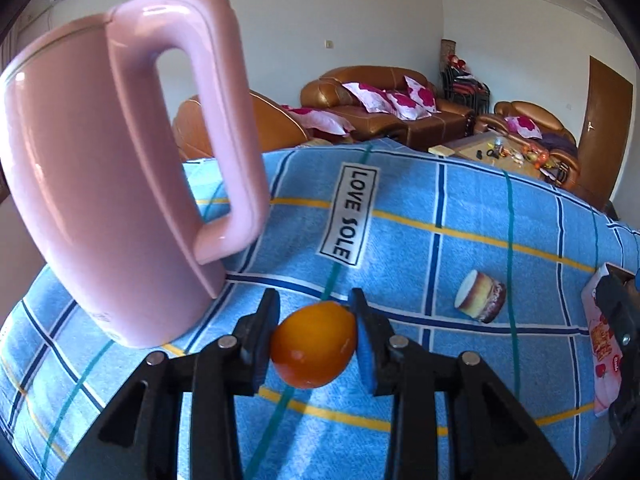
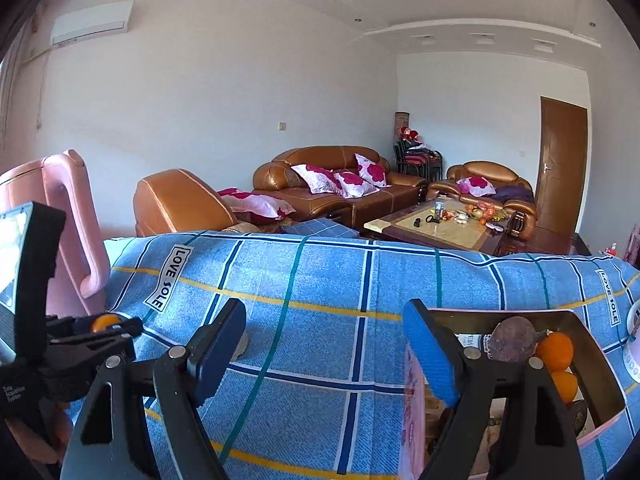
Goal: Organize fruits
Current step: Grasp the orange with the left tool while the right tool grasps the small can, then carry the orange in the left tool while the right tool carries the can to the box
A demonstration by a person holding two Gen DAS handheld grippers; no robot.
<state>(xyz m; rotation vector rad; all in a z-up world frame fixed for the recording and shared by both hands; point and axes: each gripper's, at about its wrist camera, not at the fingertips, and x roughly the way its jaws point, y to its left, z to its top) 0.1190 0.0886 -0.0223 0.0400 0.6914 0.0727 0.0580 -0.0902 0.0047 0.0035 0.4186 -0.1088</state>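
Note:
My left gripper (image 1: 314, 320) is shut on an orange fruit (image 1: 314, 344) and holds it just above the blue checked cloth (image 1: 440, 248); it also shows at the left of the right wrist view (image 2: 106, 326), with the fruit (image 2: 103, 321) between its jaws. My right gripper (image 2: 324, 344) is open and empty, its right finger (image 2: 430, 354) over the near left wall of a pink box (image 2: 600, 364). The box holds two oranges (image 2: 556, 350) and a dark purple fruit (image 2: 514, 340).
A tall pink jug (image 1: 92, 184) stands on the cloth just left of the left gripper. A small round cake-like item (image 1: 482, 296) lies on its side to the right. The pink box (image 1: 600, 344) sits at the far right edge. Sofas and a coffee table stand beyond.

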